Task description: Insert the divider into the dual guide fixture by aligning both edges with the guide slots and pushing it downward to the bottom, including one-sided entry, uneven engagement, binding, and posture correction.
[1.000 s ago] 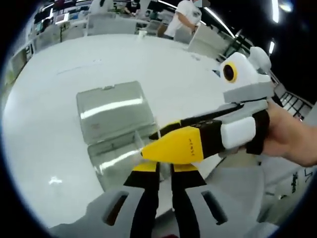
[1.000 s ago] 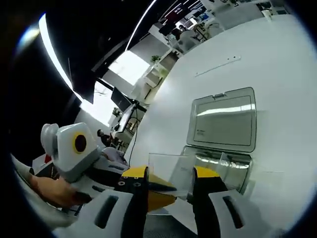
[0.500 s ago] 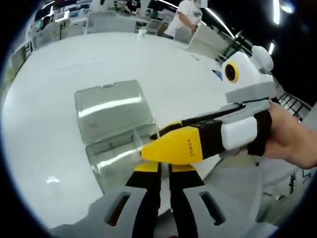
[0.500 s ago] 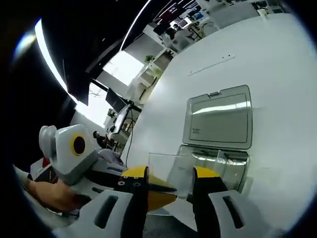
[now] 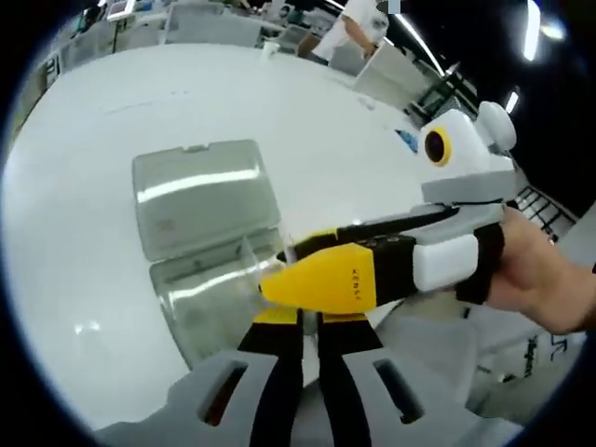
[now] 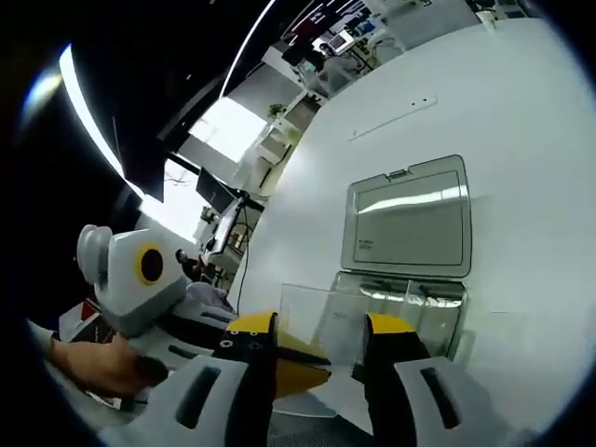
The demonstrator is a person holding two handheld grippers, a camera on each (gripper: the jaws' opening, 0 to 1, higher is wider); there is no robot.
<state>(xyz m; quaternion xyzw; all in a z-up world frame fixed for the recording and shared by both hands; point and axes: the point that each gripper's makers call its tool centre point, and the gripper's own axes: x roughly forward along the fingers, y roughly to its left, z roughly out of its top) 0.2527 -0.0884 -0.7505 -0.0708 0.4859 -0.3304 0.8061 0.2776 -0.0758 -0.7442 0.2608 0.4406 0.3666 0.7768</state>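
**Divider poised over the box, both grippers close together**

Little has shifted since a second ago: both views have drifted slightly, the clear box sits a touch lower and nearer in the left gripper view, and the grippers keep the same close arrangement; the box with its lid laid open flat (image 5: pixel 200 191) rests where it was on the white desk (image 5: pixel 93 279).

Right gripper (image 6: pixel 321 337): its yellow-tipped jaws stand apart with the clear divider (image 6: pixel 321 317) between them; whether they press on the sheet or merely bracket it I cannot tell; the divider stands upright over the near end of the clear tray, the dual guide fixture (image 6: pixel 410 312), its lower edge hidden by the jaws. Left gripper (image 5: pixel 309 321): its black jaws lie almost together, and whether they pinch the divider's edge is hidden behind the other gripper's yellow tip (image 5: pixel 317 279); the divider shows there as a faint glassy edge (image 5: pixel 250 263) above the tray (image 5: pixel 200 307).

Likely risks, as I judge them: one edge entering its slot before the other, so the sheet cocks and binds; pushing harder then could flex the thin plastic or shove the light box along the desk; slots in clear plastic are hard to see, so misalignment may go unnoticed.
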